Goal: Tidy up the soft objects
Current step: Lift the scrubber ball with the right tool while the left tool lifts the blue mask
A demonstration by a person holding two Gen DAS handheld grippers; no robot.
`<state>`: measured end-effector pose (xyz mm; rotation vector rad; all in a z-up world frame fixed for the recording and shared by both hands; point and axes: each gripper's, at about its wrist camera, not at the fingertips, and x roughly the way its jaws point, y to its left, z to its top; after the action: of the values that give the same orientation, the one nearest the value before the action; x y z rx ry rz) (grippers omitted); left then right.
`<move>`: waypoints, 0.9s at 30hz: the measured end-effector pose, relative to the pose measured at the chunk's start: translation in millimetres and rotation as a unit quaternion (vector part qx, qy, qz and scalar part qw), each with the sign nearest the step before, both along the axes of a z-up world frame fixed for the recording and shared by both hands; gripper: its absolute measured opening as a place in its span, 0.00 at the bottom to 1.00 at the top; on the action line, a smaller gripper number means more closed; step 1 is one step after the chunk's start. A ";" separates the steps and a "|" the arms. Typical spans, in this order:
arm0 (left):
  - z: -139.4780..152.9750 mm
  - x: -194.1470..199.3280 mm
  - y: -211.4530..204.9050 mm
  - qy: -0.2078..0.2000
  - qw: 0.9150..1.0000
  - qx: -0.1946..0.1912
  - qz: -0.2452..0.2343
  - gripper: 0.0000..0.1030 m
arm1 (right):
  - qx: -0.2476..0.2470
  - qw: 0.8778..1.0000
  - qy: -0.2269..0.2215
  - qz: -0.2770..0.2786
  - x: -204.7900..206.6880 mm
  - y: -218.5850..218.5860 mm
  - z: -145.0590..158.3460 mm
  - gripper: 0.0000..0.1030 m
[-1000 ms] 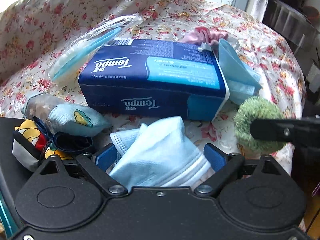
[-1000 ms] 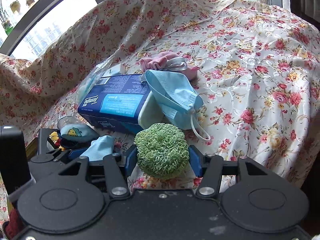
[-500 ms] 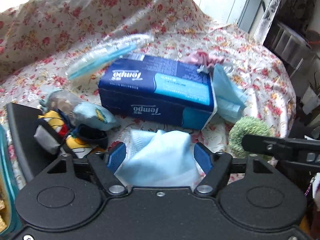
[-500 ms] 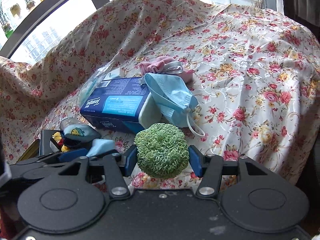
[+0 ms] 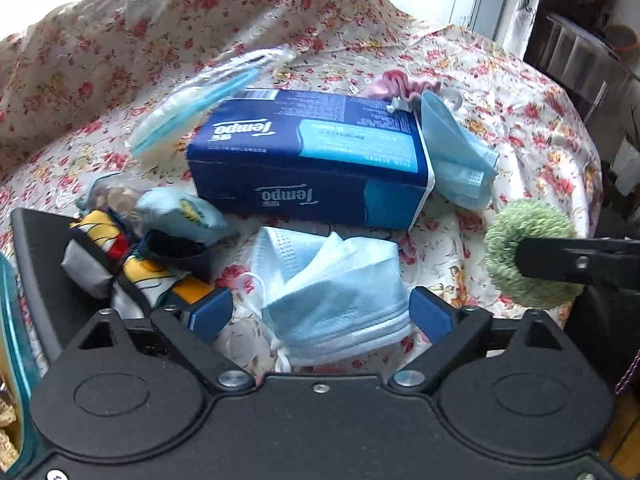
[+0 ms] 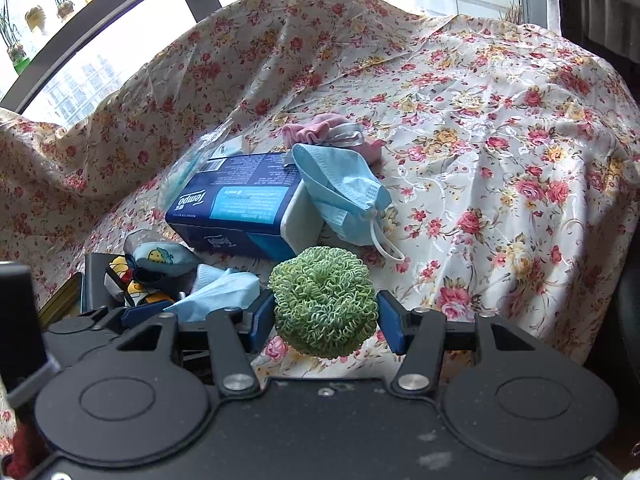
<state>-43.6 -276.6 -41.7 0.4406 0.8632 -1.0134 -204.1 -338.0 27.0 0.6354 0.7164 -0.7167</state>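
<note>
A crumpled light-blue face mask (image 5: 332, 292) lies on the flowered cloth between the pads of my left gripper (image 5: 320, 312). Its jaws are opening, and the left pad stands well off the mask. My right gripper (image 6: 326, 320) is shut on a green curly ball (image 6: 324, 304), which hangs just above the cloth and appears at the right edge of the left wrist view (image 5: 524, 256). Behind both lies a dark blue Tempo tissue pack (image 5: 312, 160). A second blue mask (image 6: 340, 192) leans against its right end, with a pink scrunchie (image 6: 320, 128) beyond.
A black tray (image 5: 36, 248) at the left holds small printed fabric pieces and a pale blue pouch (image 5: 180, 216). A clear plastic pack with blue strips (image 5: 200, 100) rests behind the tissue pack. The cloth falls away at the right edge (image 6: 580, 240).
The left jaws closed in on the blue mask half a second ago and now stand wide again, with the mask loose on the cloth. The right gripper keeps the green ball.
</note>
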 end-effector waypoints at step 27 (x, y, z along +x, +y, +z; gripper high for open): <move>-2.0 2.6 -6.0 0.004 1.000 -0.012 0.000 0.54 | 0.010 1.000 0.005 -0.002 4.9 -10.9 -8.3 0.52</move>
<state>-41.0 -282.6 -43.7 0.4164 0.8568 -1.0250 -199.2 -348.8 18.7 0.6527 0.7320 -0.7183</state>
